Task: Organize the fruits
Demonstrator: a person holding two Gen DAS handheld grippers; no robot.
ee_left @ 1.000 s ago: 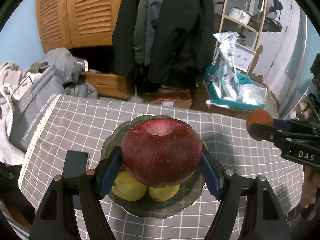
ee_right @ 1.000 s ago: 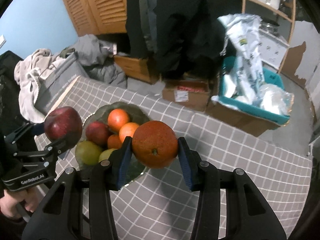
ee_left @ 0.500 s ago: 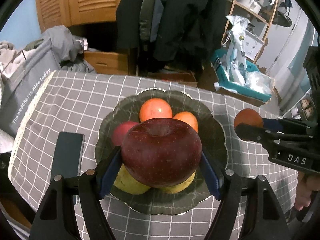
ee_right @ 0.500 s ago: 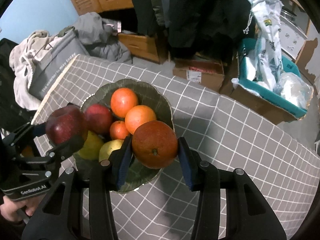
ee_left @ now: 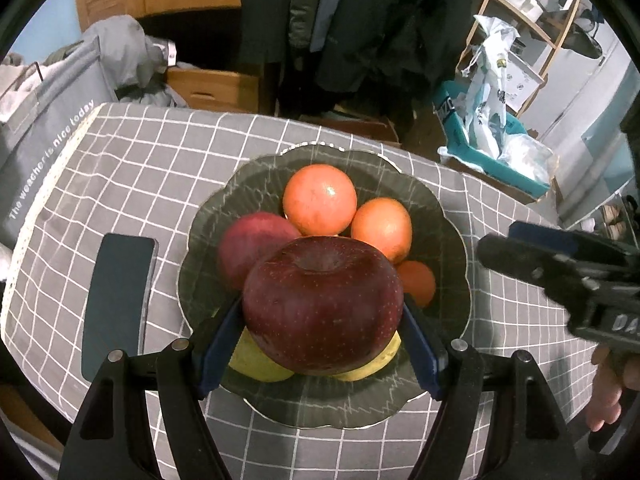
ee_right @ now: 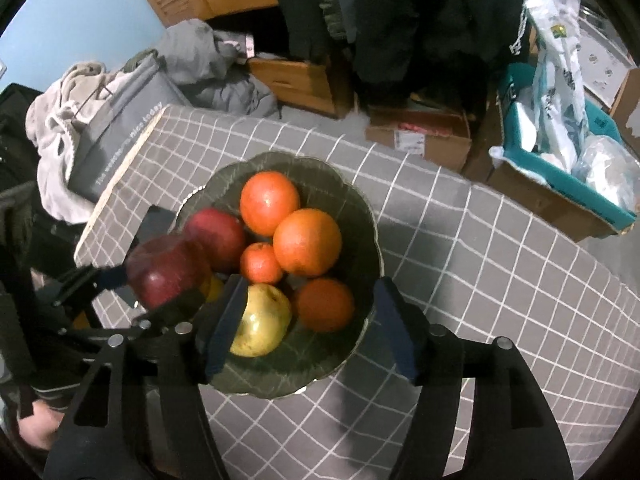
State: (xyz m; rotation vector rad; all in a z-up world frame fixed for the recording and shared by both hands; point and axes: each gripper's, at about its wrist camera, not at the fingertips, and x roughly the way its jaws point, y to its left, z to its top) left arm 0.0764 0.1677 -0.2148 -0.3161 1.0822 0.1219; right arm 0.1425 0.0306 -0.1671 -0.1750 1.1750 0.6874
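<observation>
A dark green scalloped bowl [ee_left: 442,240] [ee_right: 352,200] on the checked tablecloth holds two large oranges, a small orange [ee_right: 261,262], a red apple [ee_left: 254,246] and yellow fruit [ee_right: 262,320]. My left gripper [ee_left: 322,314] is shut on a big dark red apple [ee_left: 320,280] [ee_right: 166,270], held just above the bowl's near left side. My right gripper [ee_right: 310,294] hangs over the bowl's near right side, jaws opening. A dark orange [ee_right: 325,305] lies in the bowl between its blue pads [ee_right: 226,320], touching neither.
A dark phone [ee_left: 118,300] lies flat on the cloth left of the bowl. A grey bag [ee_left: 44,136] stands past the table's left edge. Cardboard boxes and a teal bin [ee_right: 560,168] sit on the floor beyond. Bare cloth stretches to the right [ee_right: 500,280].
Both grippers sank toward the bowl. The right gripper's jaws spread and let go of the dark orange, which now rests in the bowl. The left still grips the apple.
</observation>
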